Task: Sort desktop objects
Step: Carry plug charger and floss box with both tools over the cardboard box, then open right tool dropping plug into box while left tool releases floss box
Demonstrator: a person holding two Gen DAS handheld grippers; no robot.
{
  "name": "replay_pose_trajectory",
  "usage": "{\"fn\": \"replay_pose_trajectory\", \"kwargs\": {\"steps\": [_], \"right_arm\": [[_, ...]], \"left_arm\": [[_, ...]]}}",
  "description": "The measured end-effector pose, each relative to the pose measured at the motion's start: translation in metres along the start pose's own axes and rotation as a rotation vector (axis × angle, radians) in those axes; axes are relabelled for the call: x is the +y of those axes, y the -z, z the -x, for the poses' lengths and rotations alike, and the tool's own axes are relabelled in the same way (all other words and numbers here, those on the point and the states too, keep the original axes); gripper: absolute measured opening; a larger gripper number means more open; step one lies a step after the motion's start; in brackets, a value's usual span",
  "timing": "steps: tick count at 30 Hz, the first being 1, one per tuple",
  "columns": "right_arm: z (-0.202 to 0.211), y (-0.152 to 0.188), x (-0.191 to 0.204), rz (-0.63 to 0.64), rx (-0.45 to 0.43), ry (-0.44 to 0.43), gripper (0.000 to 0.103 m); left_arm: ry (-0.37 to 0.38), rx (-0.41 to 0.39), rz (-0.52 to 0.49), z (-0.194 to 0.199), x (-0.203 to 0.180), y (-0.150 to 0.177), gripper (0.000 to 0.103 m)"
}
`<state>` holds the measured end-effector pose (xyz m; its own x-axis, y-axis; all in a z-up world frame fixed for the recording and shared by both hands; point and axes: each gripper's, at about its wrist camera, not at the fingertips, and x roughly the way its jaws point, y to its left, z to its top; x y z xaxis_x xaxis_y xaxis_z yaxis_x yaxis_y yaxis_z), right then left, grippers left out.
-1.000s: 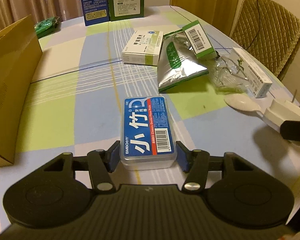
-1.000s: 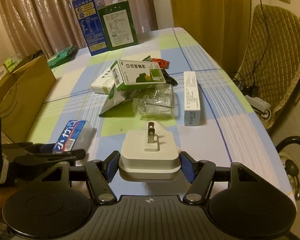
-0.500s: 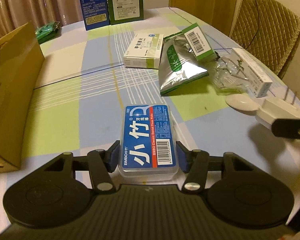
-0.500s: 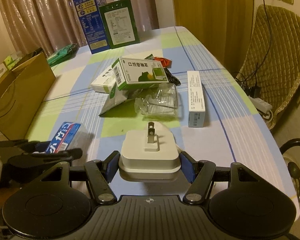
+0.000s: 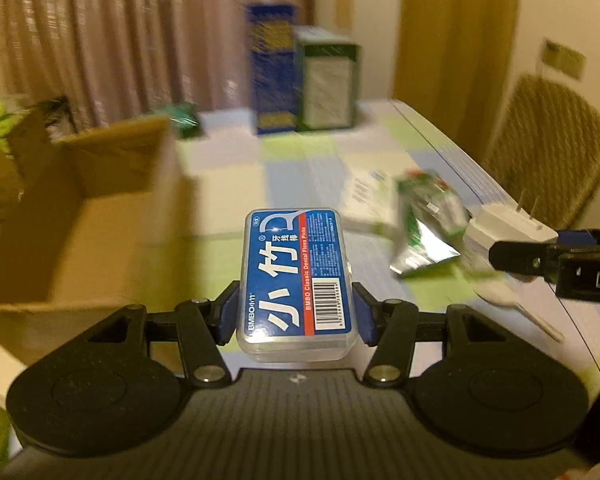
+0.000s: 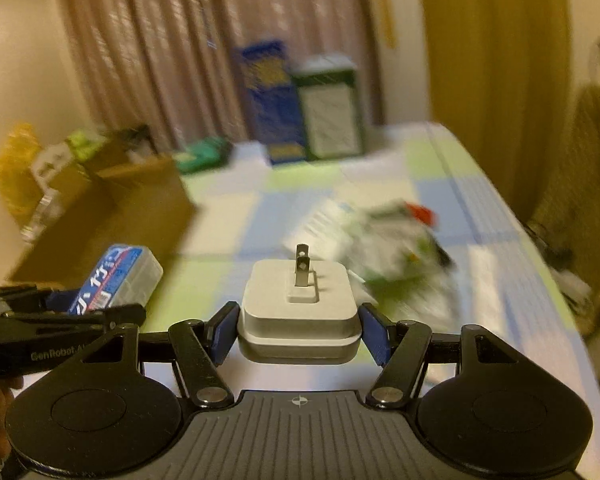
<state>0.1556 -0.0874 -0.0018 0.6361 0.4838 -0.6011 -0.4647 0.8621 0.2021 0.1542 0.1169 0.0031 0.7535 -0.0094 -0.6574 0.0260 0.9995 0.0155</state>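
Up close in the left wrist view, the left gripper [image 5: 296,316] clamps a clear plastic floss-pick box [image 5: 296,280] with a blue label, raised above the checked tablecloth [image 5: 228,248]. An open cardboard box [image 5: 80,216] stands left; blurred packets [image 5: 424,220] lie right.

Next, the right wrist view: the right gripper [image 6: 299,330] clamps a smooth white plug adapter [image 6: 299,304], prongs upward, above the cloth.
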Motion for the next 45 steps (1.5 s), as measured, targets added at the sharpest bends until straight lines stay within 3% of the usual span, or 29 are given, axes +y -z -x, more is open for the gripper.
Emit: {"fn": "replay_pose_trajectory", "kwargs": {"steps": [8,13,17,26,37,40,45], "right_arm": [[-0.045,-0.056,0.121,0.115,-0.058,-0.207,0.062],[-0.096,-0.065,0.18,0.147,-0.006,-0.276,0.062],[-0.136,-0.064,0.207,0.178,0.044,-0.284,0.062],[-0.166,-0.053,0.218,0.197,0.087,-0.267,0.062],[-0.178,-0.051,0.234,0.219,0.106,-0.302,0.062],[-0.175,-0.053,0.235,0.218,0.093,-0.309,0.08],[-0.147,-0.058,0.22,0.182,0.044,-0.303,0.084]], "left_arm": [[-0.159,-0.016,0.043,0.022,0.116,-0.024,0.051],[-0.201,0.018,0.079,0.006,0.178,-0.023,0.051],[-0.201,0.037,0.097,-0.011,0.209,-0.02,0.052],[-0.166,0.049,0.118,-0.039,0.234,-0.014,0.052],[-0.183,0.008,0.15,-0.014,0.246,-0.002,0.053],[-0.186,0.0,0.154,-0.005,0.245,0.001,0.057],[-0.186,-0.022,0.153,0.012,0.237,0.004,0.059]]}}
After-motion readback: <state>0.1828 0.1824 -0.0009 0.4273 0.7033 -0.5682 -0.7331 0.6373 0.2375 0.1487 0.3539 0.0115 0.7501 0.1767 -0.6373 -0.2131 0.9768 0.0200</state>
